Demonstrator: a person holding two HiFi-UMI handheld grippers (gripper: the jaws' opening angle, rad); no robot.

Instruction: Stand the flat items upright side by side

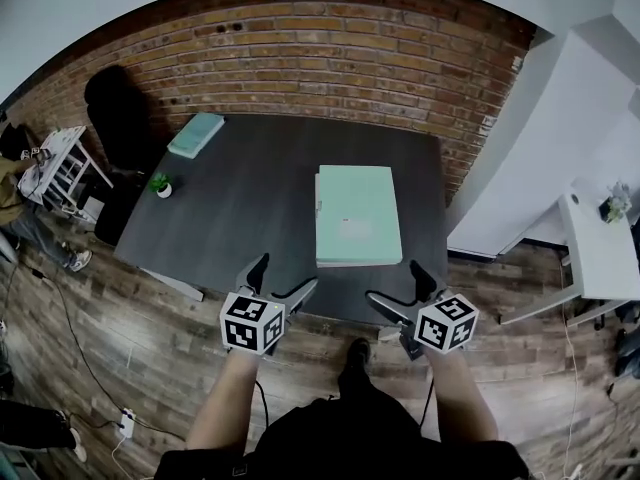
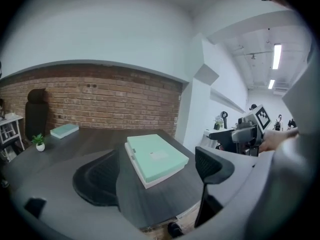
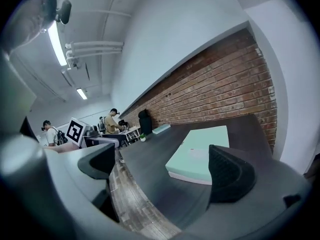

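Head view: left gripper (image 1: 287,273), right gripper (image 1: 395,281) agape near seemingly stacked boxes (image 1: 357,213)

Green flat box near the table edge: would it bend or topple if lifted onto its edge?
Probably stiff: the green flat box keeps straight edges and square corners. Stood up, it looks apt to tip, being thin for its breadth.

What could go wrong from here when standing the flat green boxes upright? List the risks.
1. The stack lies close to the near edge of the table; a box tipped up there might slide off.
2. Its two boxes lie flush, so the open right gripper may catch both or shove the lower one.
3. The third box sits at the far corner near the plant; a reach by the left gripper could knock the plant over.
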